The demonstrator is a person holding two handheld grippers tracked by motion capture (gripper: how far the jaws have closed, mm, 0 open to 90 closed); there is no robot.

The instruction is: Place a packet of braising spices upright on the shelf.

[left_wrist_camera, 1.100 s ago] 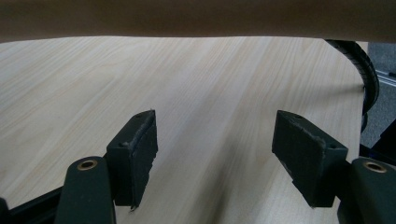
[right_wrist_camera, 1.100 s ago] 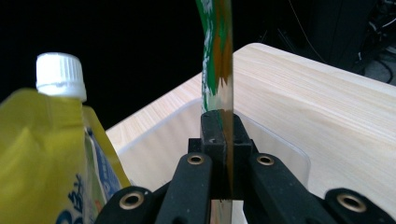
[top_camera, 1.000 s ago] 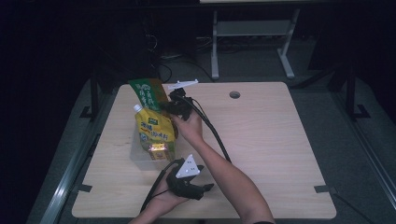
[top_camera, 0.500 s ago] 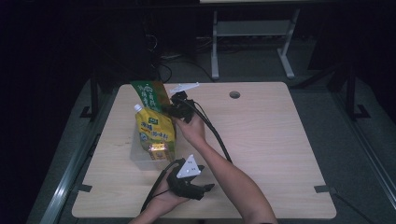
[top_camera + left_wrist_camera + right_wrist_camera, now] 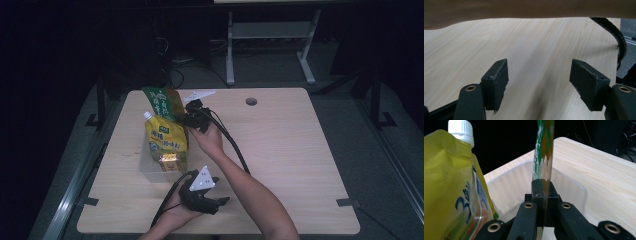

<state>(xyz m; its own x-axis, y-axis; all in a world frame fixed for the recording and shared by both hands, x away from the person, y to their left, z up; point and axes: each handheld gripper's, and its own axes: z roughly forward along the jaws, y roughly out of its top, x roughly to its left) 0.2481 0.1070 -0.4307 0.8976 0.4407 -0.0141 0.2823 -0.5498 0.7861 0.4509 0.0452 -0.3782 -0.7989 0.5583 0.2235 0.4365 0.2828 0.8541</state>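
One green packet [image 5: 543,157] pinched edge-on in right hand-held gripper [image 5: 543,202], above clear bin [image 5: 571,187].

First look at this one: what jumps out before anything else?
The yellow pouch with a white cap stands in a clear bin at the table's left side. Just behind it, the right gripper is clamped on the edge of a green packet held upright over the bin. The left gripper rests open near the table's front edge.

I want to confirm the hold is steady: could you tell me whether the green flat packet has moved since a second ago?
No. The green flat packet sits equally far from the table's round hole.
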